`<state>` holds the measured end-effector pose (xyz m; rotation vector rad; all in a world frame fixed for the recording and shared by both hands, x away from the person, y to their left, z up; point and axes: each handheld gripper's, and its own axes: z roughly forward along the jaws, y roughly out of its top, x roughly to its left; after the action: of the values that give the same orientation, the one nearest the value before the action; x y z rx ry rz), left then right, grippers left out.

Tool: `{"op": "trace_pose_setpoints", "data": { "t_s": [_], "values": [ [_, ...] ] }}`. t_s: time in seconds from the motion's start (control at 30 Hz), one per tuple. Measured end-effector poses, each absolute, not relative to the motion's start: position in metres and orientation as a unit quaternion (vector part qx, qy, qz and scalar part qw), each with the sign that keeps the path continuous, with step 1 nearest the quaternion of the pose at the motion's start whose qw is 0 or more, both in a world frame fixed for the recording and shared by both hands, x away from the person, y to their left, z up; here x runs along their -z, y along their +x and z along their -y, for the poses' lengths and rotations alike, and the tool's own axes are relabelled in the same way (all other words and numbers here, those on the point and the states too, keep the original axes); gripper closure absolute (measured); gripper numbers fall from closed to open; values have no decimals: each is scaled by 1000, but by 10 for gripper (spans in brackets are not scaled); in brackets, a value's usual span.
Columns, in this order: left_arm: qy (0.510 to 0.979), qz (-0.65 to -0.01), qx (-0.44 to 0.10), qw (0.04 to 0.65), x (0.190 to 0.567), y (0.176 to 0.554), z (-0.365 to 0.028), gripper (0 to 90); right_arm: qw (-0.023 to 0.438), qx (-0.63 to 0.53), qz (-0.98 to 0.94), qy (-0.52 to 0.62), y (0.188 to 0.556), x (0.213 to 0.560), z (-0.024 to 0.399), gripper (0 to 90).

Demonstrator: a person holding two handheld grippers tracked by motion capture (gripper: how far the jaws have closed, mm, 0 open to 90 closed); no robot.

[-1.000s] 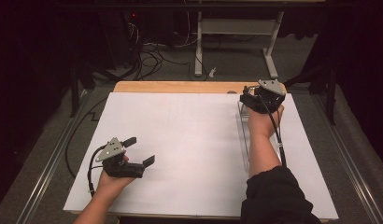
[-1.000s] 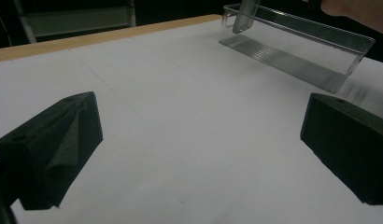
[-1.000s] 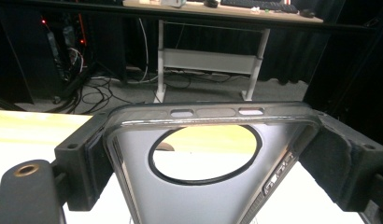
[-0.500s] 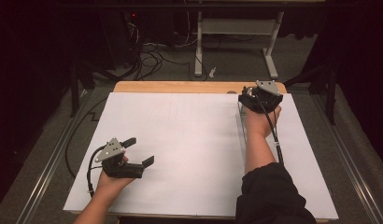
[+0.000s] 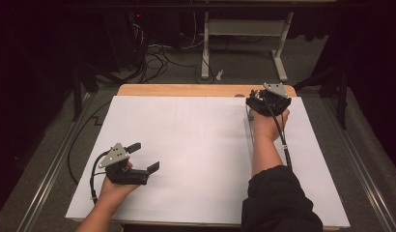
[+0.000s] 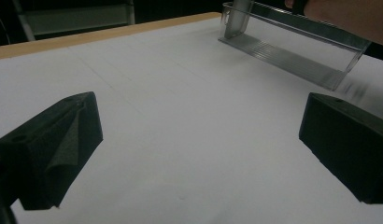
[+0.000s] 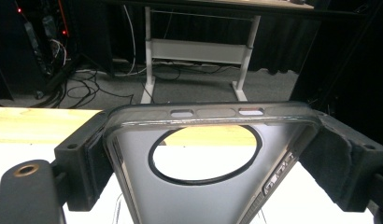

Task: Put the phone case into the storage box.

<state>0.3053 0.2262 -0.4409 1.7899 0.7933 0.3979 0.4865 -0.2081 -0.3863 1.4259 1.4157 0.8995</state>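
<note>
My right gripper [image 5: 257,102] is at the far right of the white board, shut on a translucent phone case [image 7: 139,179] with a dark round ring in its back. In the right gripper view the jaws press the case's two long sides near its top edge, right gripper [image 7: 203,151]. Below that hand lies a clear plastic tray [image 5: 249,126], seen better as the clear tray [image 6: 292,56] with the case's lower end standing inside it. My left gripper [image 5: 148,155] rests open near the front left of the board, left gripper [image 6: 199,140], nothing between its jaws.
The white board [image 5: 186,145] lies on a wooden table whose bare strip [image 5: 186,90] shows along the far edge. Beyond it are a white metal stand [image 5: 244,34] and floor cables [image 5: 152,53]. Metal rails [image 5: 51,169] run along both sides.
The right forearm has shifted slightly left while the gripper keeps its hold on the case. The left gripper has not moved.
</note>
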Motion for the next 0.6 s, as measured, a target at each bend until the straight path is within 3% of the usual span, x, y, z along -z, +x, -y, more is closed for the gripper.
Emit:
{"op": "trace_pose_setpoints", "data": {
  "t_s": [0.6],
  "values": [
    [758, -332, -166, 537, 442, 306, -225, 7, 446, -368, -576, 578, 495, 386, 211, 122]
  ]
}}
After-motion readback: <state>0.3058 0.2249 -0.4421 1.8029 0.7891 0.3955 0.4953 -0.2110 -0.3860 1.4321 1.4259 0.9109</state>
